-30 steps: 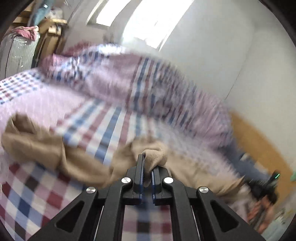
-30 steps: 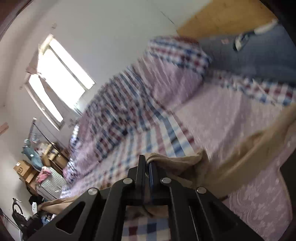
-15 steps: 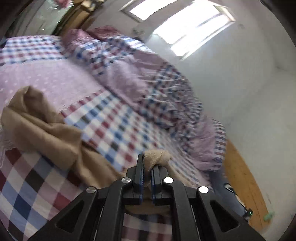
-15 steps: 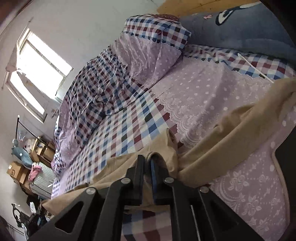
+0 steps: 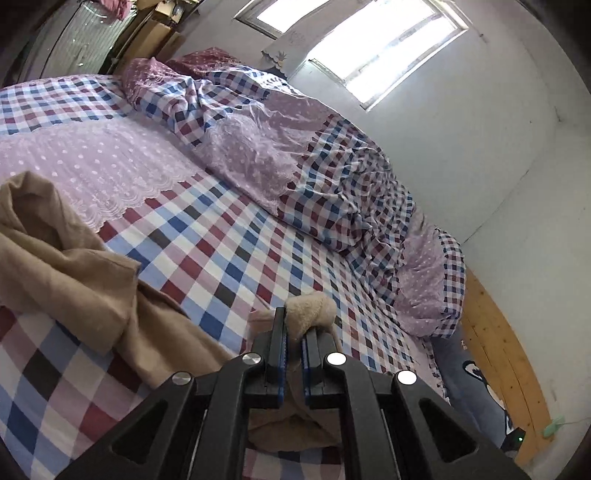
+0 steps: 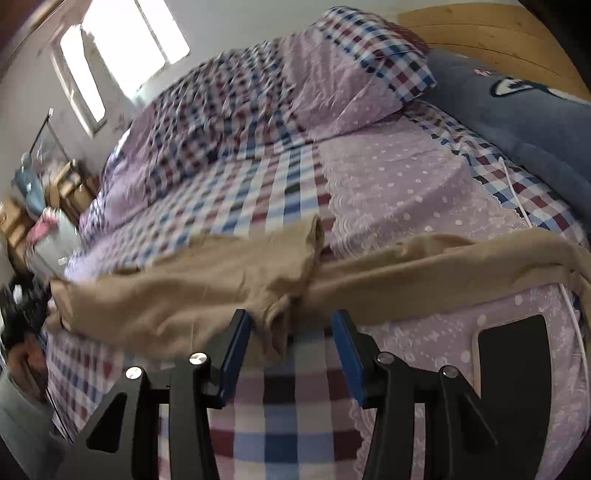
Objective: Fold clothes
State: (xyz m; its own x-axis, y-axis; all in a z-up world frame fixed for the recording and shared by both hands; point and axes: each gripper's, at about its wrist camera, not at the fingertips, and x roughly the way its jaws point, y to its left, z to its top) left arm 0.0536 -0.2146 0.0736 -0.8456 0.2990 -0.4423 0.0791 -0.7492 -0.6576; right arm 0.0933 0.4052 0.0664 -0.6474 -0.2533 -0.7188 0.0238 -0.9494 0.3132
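A tan garment [image 5: 66,273] lies rumpled across the checked bedspread [image 5: 229,251]. My left gripper [image 5: 293,325] is shut on a fuzzy fold of it, which bulges out just past the fingertips. In the right wrist view the same tan garment [image 6: 207,284] stretches across the bed from left to right. My right gripper [image 6: 291,321] hovers over its near edge, jaws opening. A crumpled bit of the cloth lies loose between the blue pads [image 6: 236,339], touching neither.
A bunched checked and lilac duvet [image 5: 295,158] runs along the wall side of the bed. A blue cushion [image 6: 517,122] lies against the wooden headboard [image 6: 480,33]. A black phone [image 6: 513,362] and a white cable [image 6: 517,206] rest on the bed's right part. Furniture and clutter [image 6: 37,206] stand at the left.
The right gripper has let go of the tan cloth and spread its jaws; the cloth has dropped onto the bed. The left gripper has kept its grip, rolled, and sunk a little.
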